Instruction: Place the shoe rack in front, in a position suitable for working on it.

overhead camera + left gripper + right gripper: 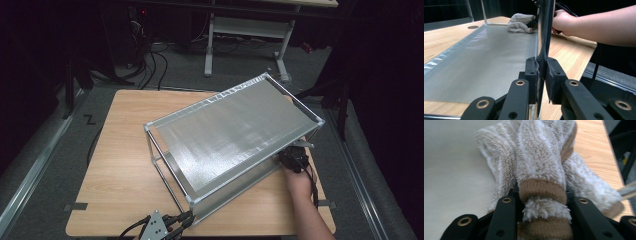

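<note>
A metal rack with a grey top shelf (pixel 235 132) stands slantwise on the wooden table (pixel 120 165). At the rack's near corner, my left gripper (pixel 187 217) is shut on the chrome upright post (pixel 544 37), which the two pads clamp from both sides (pixel 542 72). My right gripper (pixel 292 159) reaches under the top shelf at the right side. It is shut on a white fluffy towel with brown trim (pixel 539 157), bunched between the jaws (pixel 541 195). The towel (pixel 520 22) lies on the far end of the grey lower shelf (pixel 481 60), beside the person's hand (pixel 564 21).
The top shelf hides most of the lower shelf from above. Bare wood lies left of the rack and along the table's right edge (pixel 594 150). Beyond the table are a white desk frame (pixel 210 45) and floor cables (pixel 150 65).
</note>
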`<state>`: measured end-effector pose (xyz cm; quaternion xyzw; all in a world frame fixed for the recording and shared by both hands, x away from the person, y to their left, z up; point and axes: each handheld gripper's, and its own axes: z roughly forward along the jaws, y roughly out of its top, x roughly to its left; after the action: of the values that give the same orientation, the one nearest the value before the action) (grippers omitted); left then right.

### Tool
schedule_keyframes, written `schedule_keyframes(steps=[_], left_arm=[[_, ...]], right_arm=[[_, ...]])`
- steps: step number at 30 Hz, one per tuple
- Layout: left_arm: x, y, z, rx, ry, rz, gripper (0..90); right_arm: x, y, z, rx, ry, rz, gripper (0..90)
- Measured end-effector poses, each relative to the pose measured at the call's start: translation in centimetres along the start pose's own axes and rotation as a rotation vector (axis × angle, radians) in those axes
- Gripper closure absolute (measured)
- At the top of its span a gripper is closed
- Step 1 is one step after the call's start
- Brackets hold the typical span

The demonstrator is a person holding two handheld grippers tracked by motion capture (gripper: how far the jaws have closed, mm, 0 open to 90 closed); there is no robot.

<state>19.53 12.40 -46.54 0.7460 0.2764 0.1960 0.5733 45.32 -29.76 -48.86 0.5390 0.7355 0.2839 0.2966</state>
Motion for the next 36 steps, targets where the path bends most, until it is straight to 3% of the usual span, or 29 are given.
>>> schedule_keyframes(steps=[1, 3, 4, 15, 18, 19, 24, 26, 28, 29, 30, 31, 36], left_arm=[[0.0, 0.0, 0.0, 0.0, 0.001, 0.0, 80.2], [0.0, 0.0, 0.0, 0.0, 0.001, 0.001, 80.3], [0.0, 0.0, 0.0, -0.001, 0.001, 0.0, 80.2], [0.0, 0.1, 0.1, -0.003, -0.001, -0.002, 80.3], [0.0, 0.1, 0.2, -0.003, -0.002, -0.001, 80.3], [0.0, 0.1, 0.2, -0.003, -0.003, -0.001, 80.3], [0.0, 0.1, 0.3, -0.002, -0.004, 0.0, 80.3], [0.0, 0.1, 0.3, -0.003, -0.003, -0.002, 80.3], [0.1, 0.1, 0.4, -0.004, -0.003, -0.003, 80.3], [0.1, 0.1, 0.4, -0.005, -0.003, -0.003, 80.3], [0.1, 0.1, 0.4, -0.005, -0.004, -0.003, 80.3], [0.1, 0.1, 0.5, -0.006, -0.004, -0.004, 80.3], [0.1, 0.1, 0.5, -0.006, -0.003, -0.003, 80.3]], right_arm=[[0.4, -0.2, 0.0, -0.008, 0.007, -0.026, 68.5], [1.2, -0.2, -0.2, -0.001, 0.034, 0.002, 68.5], [1.6, -0.3, -0.4, -0.002, 0.048, -0.006, 68.6], [7.5, -1.6, -2.5, -0.023, 0.161, -0.15, 68.6], [9.6, -2.0, -3.0, -0.034, 0.196, -0.117, 68.7], [9.9, -2.1, -3.2, -0.045, 0.206, -0.152, 68.7], [12.8, -2.7, -4.2, -0.051, 0.254, -0.172, 68.7], [13.8, -2.9, -4.6, -0.058, 0.302, -0.178, 68.7], [14.7, -3.1, -4.9, -0.064, 0.293, -0.223, 68.7], [15.3, -3.2, -5.0, -0.053, 0.304, -0.213, 68.7], [15.8, -3.3, -5.2, -0.056, 0.319, -0.219, 68.7], [16.3, -3.4, -5.6, -0.068, 0.37, -0.236, 68.7], [18.2, -3.9, -6.3, -0.092, 0.418, -0.285, 68.7]])
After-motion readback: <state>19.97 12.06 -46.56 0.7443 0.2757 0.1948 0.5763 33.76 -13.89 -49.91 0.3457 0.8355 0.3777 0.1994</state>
